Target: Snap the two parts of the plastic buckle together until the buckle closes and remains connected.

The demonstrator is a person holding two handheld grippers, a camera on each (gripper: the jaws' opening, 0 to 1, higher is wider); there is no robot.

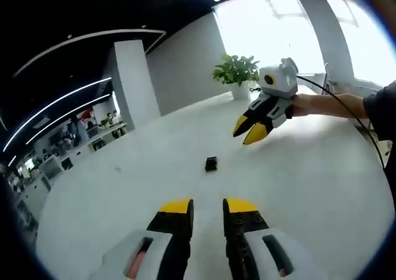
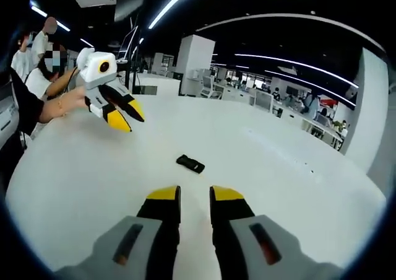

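A small black plastic buckle (image 1: 211, 163) lies on the white table (image 1: 111, 193), too small to tell whether its parts are joined. In the left gripper view my left gripper (image 1: 208, 207) rises from the bottom, its yellow-tipped jaws a little apart with nothing between them, just short of the buckle. A hand holds my right gripper (image 1: 247, 131) in the air beyond and to the right of the buckle, with its jaws slightly apart. The right gripper view has the buckle (image 2: 190, 163) ahead of my right gripper (image 2: 195, 194). My left gripper (image 2: 129, 120) hovers at upper left there, empty.
A potted plant (image 1: 237, 69) stands at the table's far edge by bright windows. A cable (image 1: 334, 94) trails from the right gripper along the person's forearm (image 1: 346, 105). People (image 2: 37, 63) stand at the table's left side. Desks and a white pillar (image 2: 193, 63) lie beyond.
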